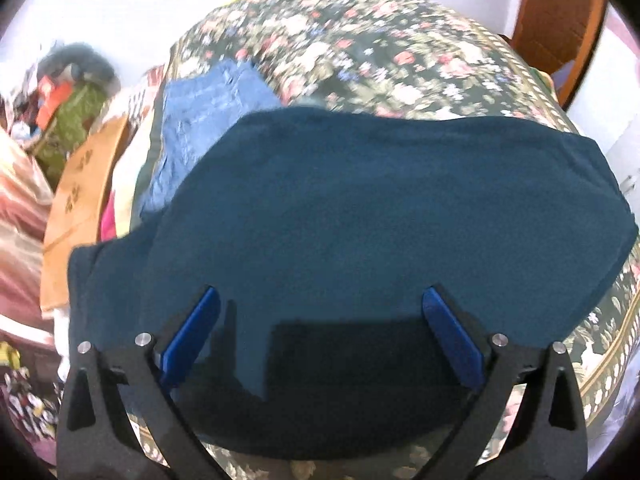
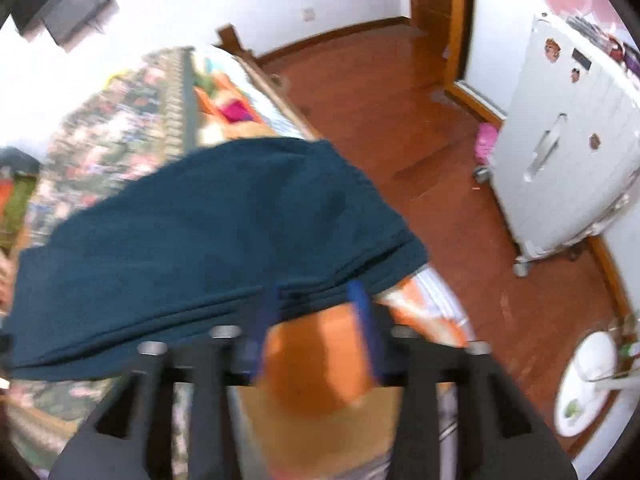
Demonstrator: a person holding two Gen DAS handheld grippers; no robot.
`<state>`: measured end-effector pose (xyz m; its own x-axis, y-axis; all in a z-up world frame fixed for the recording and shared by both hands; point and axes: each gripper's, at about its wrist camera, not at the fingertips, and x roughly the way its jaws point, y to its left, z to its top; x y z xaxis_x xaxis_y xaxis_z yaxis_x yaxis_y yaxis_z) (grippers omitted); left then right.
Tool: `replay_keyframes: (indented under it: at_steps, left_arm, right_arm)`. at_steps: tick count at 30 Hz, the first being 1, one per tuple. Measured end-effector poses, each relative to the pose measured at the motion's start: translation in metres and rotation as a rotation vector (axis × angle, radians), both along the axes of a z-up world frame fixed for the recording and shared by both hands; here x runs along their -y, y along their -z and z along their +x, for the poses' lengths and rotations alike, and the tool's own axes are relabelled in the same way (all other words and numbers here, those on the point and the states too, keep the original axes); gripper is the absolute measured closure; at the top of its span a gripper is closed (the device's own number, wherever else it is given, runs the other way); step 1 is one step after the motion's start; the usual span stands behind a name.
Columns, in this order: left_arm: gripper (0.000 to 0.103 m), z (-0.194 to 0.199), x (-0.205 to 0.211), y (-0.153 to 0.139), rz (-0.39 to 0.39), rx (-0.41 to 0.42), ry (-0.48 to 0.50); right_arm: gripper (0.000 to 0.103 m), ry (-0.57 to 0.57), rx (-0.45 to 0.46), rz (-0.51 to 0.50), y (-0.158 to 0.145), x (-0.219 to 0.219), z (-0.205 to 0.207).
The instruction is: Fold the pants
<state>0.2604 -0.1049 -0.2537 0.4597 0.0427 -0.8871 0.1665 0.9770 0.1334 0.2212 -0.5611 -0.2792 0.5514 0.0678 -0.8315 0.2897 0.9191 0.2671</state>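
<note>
Pants [image 1: 360,240] of dark teal cloth lay folded into a broad, thick slab on the floral bedspread [image 1: 360,48], filling the middle of the left wrist view. The left gripper [image 1: 320,300] hung over the near part of that slab with its blue-padded fingers [image 1: 192,336] spread wide apart, nothing between them but the cloth below; whether the pads touched the fabric could not be told. Beyond the far left corner of the pants a light blue denim garment [image 1: 208,120] lay on the bedspread, and a brown cardboard box [image 1: 84,200] stood off the bed's left side amid a blurred heap of things. A wooden door frame [image 1: 560,20] showed at the upper right. In the right wrist view, which was blurred, the pants [image 2: 208,240] reached to the bed's right edge, their stacked layers showing along the near side. The right gripper [image 2: 314,292] stood at that near right corner, its fingers [image 2: 362,308] a modest gap apart, with orange patterned bedding [image 2: 316,360] visible between them; I could not tell whether they pinched the layered hem. To the right lay a red-brown wooden floor [image 2: 400,100], a white suitcase [image 2: 560,152] on wheels and a white round dish [image 2: 584,384].
</note>
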Motion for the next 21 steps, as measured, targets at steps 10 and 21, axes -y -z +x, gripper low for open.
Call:
replay_keyframes:
  at_steps: [10, 21]
  left_arm:
    - [0.0, -0.002, 0.039, -0.004, -0.016, 0.01, 0.096]
    - [0.0, 0.005, 0.038, -0.001, -0.091, 0.001, 0.111]
  right_arm:
    - [0.038, 0.03, 0.041, 0.404, 0.023, -0.039, -0.026]
    - [0.038, 0.144, 0.066, 0.402, 0.041, -0.016, 0.007]
